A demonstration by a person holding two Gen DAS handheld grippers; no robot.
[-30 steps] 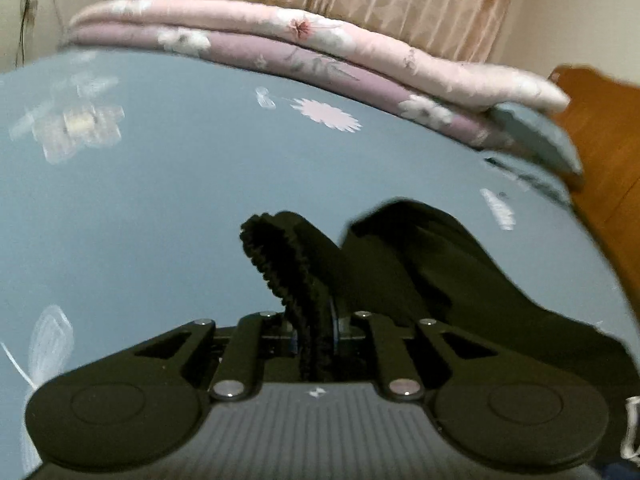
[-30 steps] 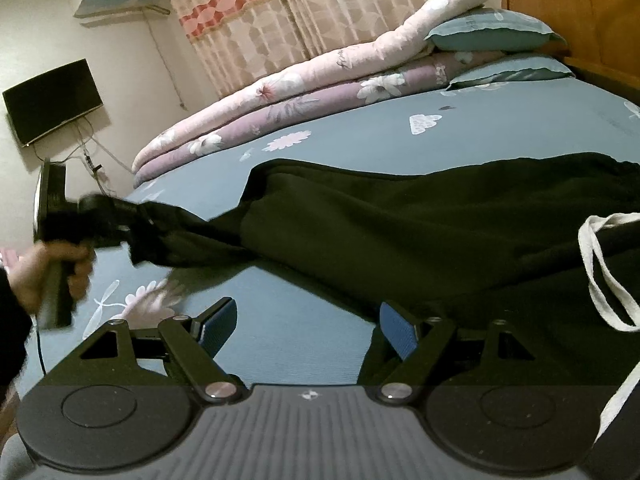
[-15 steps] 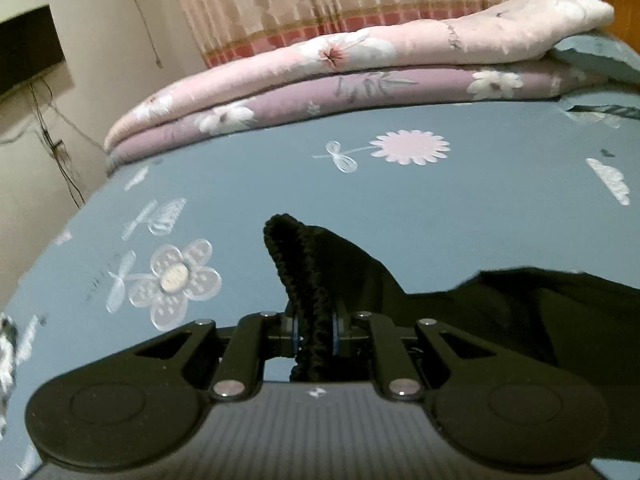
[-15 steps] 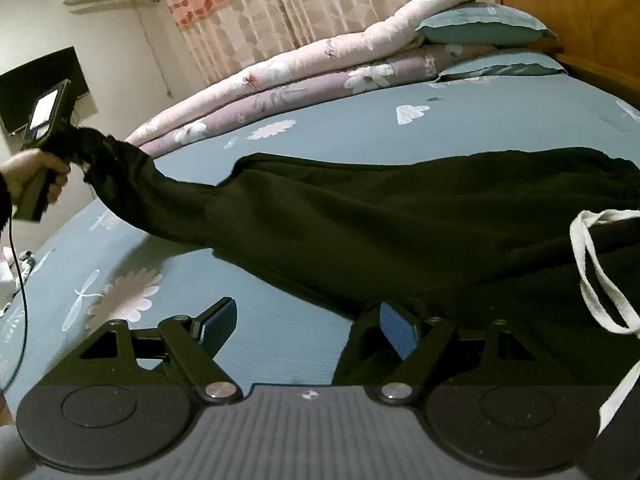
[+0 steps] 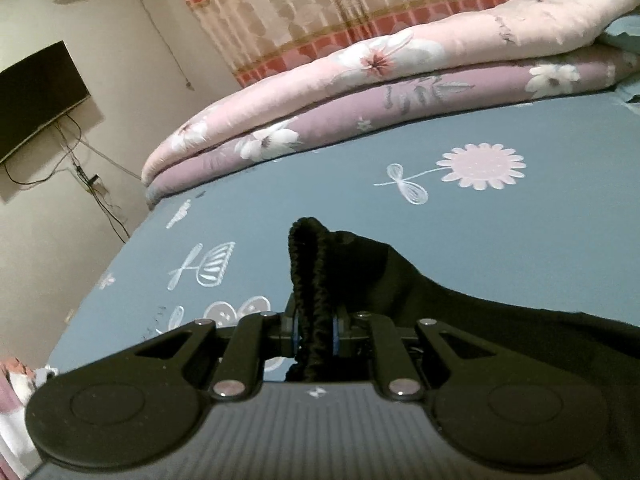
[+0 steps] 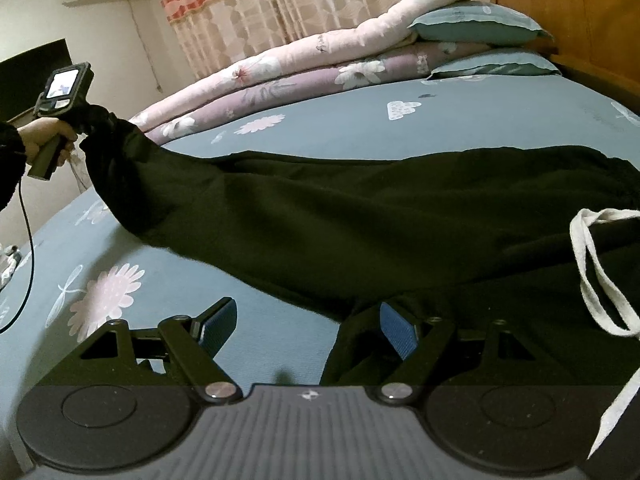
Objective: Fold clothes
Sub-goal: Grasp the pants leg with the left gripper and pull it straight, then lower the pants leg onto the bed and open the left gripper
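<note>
Hand (image 6: 44, 140) at far left grips the handle of the left gripper (image 5: 315, 330), lifted above the bed (image 6: 460, 128). That gripper is clamped tight on the ribbed cuff (image 5: 310, 264) of the black trousers (image 6: 360, 216), the cuff standing up between its blue pads. From there one trouser leg stretches taut, sloping down rightward onto the blue flowered sheet, where the rest of the trousers lies spread across the bed. Near the bottom middle, the right gripper (image 6: 310, 330) hovers low with its jaws wide apart and nothing pinched; its right pad sits against dark cloth of the other leg. A white drawstring (image 6: 592, 272) loops over the trousers at far right. Folded quilts (image 6: 304, 68) and pillows (image 6: 476, 24) lie along the far edge.
</note>
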